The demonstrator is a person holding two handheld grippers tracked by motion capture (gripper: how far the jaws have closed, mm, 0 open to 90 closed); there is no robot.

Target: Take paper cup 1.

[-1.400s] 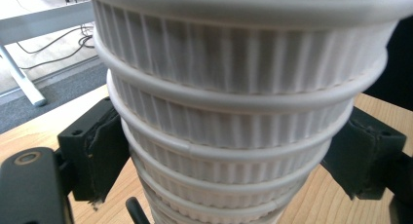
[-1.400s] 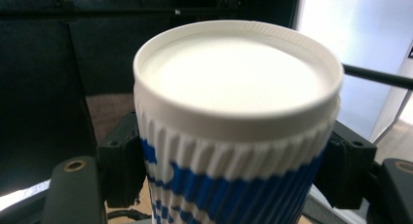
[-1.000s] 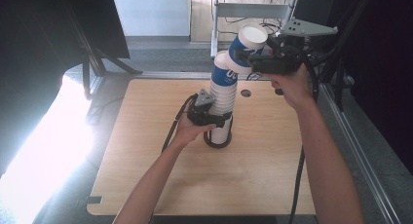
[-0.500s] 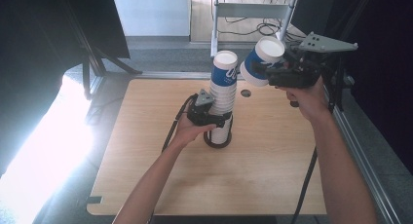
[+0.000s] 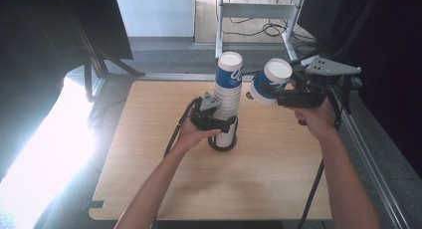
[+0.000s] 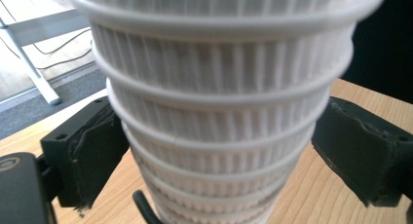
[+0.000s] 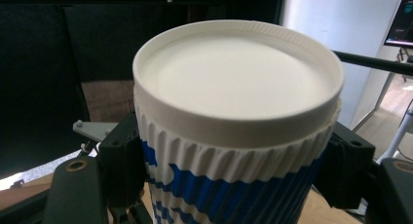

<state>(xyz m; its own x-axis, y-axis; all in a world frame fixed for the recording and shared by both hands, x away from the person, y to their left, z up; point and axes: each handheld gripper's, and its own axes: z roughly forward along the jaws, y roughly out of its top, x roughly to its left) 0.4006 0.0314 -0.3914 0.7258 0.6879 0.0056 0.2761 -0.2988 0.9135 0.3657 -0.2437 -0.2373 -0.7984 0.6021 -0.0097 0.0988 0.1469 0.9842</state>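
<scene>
— Where's the loose cup [image 5: 269, 82]?
— Clamped between the right gripper [image 5: 278, 93] jaws, tilted, just right of the cup stack [image 5: 228, 97] top.
— The left gripper [image 5: 222, 125]?
— At the stack's lower part; its jaws have just been opening and stand apart, stack between them.

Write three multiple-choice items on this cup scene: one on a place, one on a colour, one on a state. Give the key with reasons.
1. Where is the cup stack?
A. on the table
B. on the floor
C. on a shelf

2. What colour marks the single cup?
A. red
B. blue
C. green

3. What is the right gripper doing?
A. hanging empty
C. resting on the table
B. clamping the single cup

Key: 1 A, the stack stands upright on the wooden top. 2 B, blue print shows on its white ribbed wall. 3 B, both jaws press the cup's sides, clear of the table.
</scene>
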